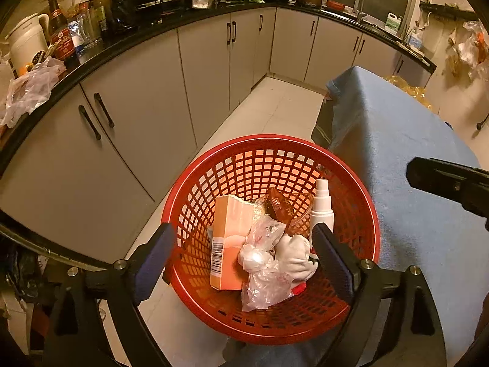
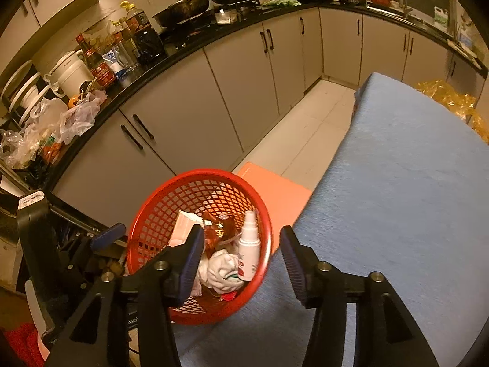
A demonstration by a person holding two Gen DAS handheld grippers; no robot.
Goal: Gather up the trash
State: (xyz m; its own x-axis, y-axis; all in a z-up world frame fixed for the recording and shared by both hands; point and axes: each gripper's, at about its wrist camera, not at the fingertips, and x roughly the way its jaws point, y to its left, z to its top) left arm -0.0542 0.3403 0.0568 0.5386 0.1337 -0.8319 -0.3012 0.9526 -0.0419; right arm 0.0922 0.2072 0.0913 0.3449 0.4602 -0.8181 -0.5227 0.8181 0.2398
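A red mesh basket (image 1: 232, 165) sits at the left edge of the blue-covered table (image 1: 412, 153). It holds an orange carton (image 1: 227, 238), a white spray bottle (image 1: 322, 205), a brown wrapper (image 1: 278, 206), clear plastic bags (image 1: 262, 275) and crumpled white tissue (image 1: 295, 252). My left gripper (image 1: 244, 260) is open and empty, its fingers straddling the basket's contents from above. My right gripper (image 2: 241, 263) is open and empty above the basket (image 2: 159, 214) and the table edge (image 2: 397, 183); the spray bottle (image 2: 249, 247) shows between its fingers.
A black counter (image 1: 91, 58) with bottles, pans and plastic bags curves around the back above grey cabinets (image 1: 146, 116). White tiled floor (image 1: 275, 107) lies between cabinets and table. An orange board (image 2: 275, 189) lies beside the basket. Yellow plastic (image 2: 449, 98) sits beyond the table.
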